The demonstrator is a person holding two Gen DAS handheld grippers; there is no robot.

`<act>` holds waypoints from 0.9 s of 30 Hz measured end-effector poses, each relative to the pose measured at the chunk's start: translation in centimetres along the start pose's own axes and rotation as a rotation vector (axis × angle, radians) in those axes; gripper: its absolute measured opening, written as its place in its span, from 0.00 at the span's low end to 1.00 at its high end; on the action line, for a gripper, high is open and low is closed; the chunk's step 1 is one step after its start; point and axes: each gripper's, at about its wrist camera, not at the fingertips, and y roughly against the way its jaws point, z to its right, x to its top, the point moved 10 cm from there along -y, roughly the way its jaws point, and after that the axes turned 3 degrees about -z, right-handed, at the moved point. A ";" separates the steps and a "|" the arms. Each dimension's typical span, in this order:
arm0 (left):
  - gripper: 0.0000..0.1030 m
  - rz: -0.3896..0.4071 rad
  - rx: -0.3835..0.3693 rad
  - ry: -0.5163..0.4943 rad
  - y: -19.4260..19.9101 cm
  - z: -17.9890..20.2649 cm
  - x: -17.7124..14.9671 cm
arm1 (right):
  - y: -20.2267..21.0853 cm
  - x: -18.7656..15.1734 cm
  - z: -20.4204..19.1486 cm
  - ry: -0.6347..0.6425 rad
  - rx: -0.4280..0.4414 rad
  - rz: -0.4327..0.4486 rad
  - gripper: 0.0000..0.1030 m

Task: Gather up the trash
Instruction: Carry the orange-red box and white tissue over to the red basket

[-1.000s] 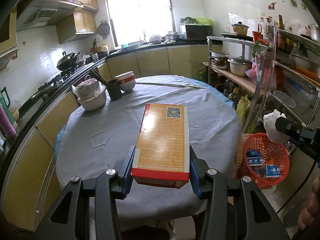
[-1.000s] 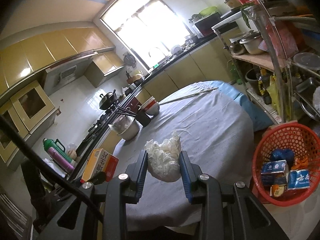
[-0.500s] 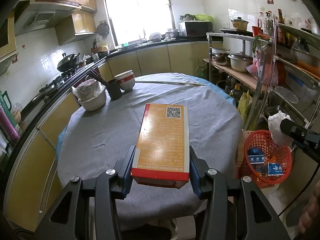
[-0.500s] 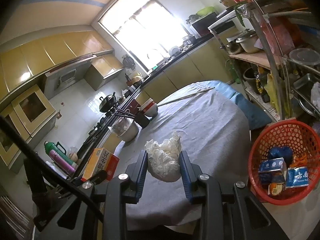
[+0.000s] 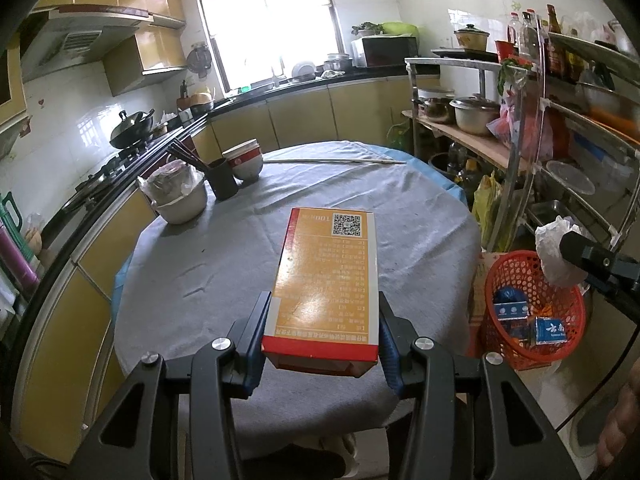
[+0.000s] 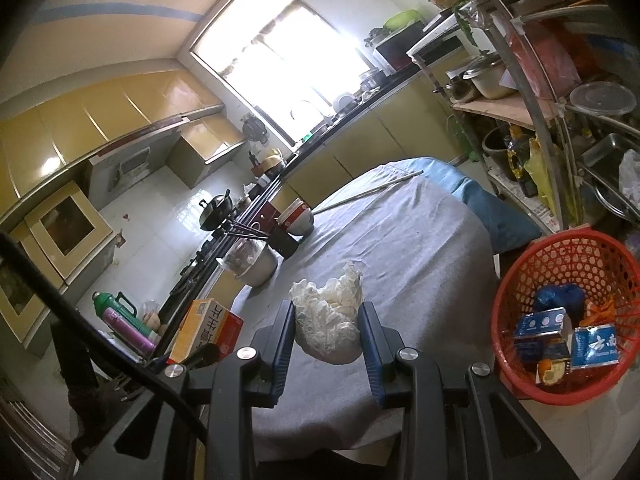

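The left tongs clamp a flat orange cardboard box with a red end and a printed code square, held lengthwise above the near edge of the round counter draped in grey cloth. Only the left wrist view shows the box's printed face; the right wrist view shows it from the side at lower left, with large characters on its panel. The right tongs grip a crumpled white plastic bag over the same grey cloth; in the left view that bag appears at the right edge, above the red perforated plastic basket. The basket stands on the floor just beside the counter and holds blue-and-white cartons, a dark blue bundle and something orange, seen plainly only from the right wrist. At the counter's far left stand a white pot wrapped in plastic, a black cup of chopsticks and stacked red-banded bowls; a long pale stick lies across the far edge. Yellow cabinets curve round the room, a bright window sits behind, and a metal shelf rack of pots fills the right
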 end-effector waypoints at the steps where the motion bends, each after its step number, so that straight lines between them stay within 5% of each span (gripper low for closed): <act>1: 0.48 0.000 0.000 -0.001 0.0 0.1 0.0 | 0.1 0.0 0.0 -0.001 0.000 0.002 0.33; 27: 0.48 0.034 -0.012 -0.085 0.5 4.8 2.0 | 4.1 1.8 4.1 -0.065 -0.038 0.094 0.33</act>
